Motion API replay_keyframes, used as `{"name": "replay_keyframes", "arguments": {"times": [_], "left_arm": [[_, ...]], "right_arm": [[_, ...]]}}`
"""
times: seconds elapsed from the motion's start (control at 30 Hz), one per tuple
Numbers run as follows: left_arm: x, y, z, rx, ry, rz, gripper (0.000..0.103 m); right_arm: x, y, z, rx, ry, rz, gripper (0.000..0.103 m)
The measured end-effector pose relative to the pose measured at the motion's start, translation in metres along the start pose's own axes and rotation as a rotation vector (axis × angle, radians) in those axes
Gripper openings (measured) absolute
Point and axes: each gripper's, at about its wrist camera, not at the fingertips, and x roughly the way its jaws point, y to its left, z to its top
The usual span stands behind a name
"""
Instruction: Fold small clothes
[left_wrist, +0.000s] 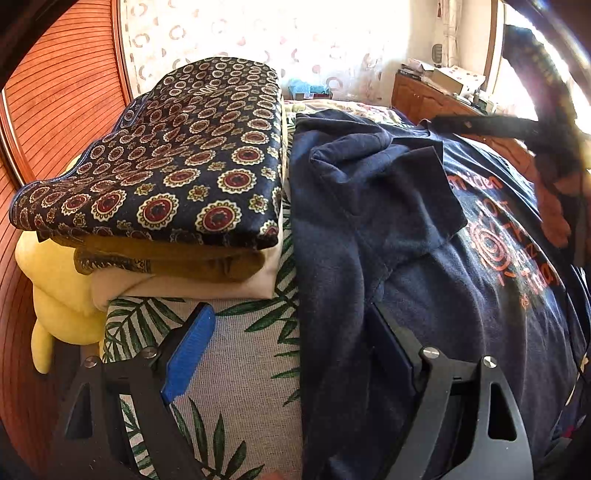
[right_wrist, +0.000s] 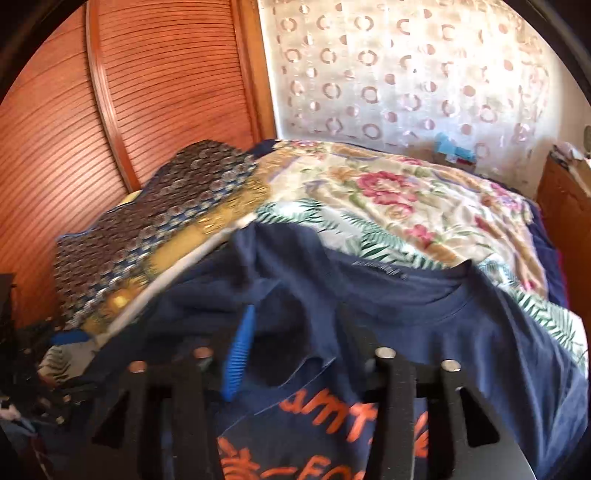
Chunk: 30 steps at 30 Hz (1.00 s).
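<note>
The left gripper (left_wrist: 291, 354) is spread wide over the navy T-shirt's (left_wrist: 424, 258) left edge, nothing clamped. The right gripper (right_wrist: 295, 354) is parted astride a fabric fold; pad contact cannot be told. The shirt is spread on the leaf-print cover (left_wrist: 240, 354), beside stacked folded clothes (left_wrist: 177, 192).

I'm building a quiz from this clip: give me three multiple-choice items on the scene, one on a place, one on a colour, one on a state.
1. Where is the pile of folded clothes relative to the navy T-shirt, in the left wrist view?
A. Left of it
B. On top of it
C. Right of it

2. What colour is the T-shirt's lettering?
A. White
B. Orange
C. Green

3. How does the left tool stand?
A. Clamped on the pile
B. Holding a hanger
C. Open over the shirt's edge

A: the pile sits at left. B: the print is orange. C: the fingers stand wide apart.
</note>
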Motion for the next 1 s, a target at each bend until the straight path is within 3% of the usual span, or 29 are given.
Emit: {"name": "replay_keyframes", "arguments": {"times": [0.23,0.33,0.4,0.5,0.7,0.9,0.93,0.97,1.0], "left_arm": [[0.000,0.000,0.002,0.004,0.000,-0.004,0.087],[0.001,0.001,0.003,0.004,0.000,-0.009,0.087],[0.001,0.001,0.003,0.005,-0.001,-0.009,0.087],[0.001,0.000,0.003,0.004,-0.003,-0.007,0.087],[0.000,0.001,0.001,0.000,-0.005,-0.005,0.087],[0.000,0.001,0.002,0.000,-0.005,-0.005,0.087],[0.000,0.001,0.002,-0.001,-0.005,-0.005,0.087],[0.000,0.001,0.002,-0.001,-0.005,-0.005,0.087],[0.000,0.001,0.002,-0.001,-0.005,-0.006,0.087]], "right_arm": [[-0.001,0.018,-0.026,-0.029,0.088,0.143,0.048],[0.013,0.023,-0.030,-0.054,0.128,0.127,0.035],[0.019,0.021,-0.035,-0.055,0.156,0.126,0.006],[0.006,0.019,-0.035,-0.045,0.128,0.156,0.002],[-0.036,0.010,-0.056,-0.017,0.086,0.138,0.000],[-0.035,0.020,-0.053,-0.009,0.049,0.139,0.001],[-0.033,0.024,-0.051,-0.015,0.041,0.128,0.002],[-0.034,0.029,-0.053,-0.028,0.038,0.109,0.012],[-0.027,0.030,-0.050,-0.035,0.041,0.096,0.028]]}}
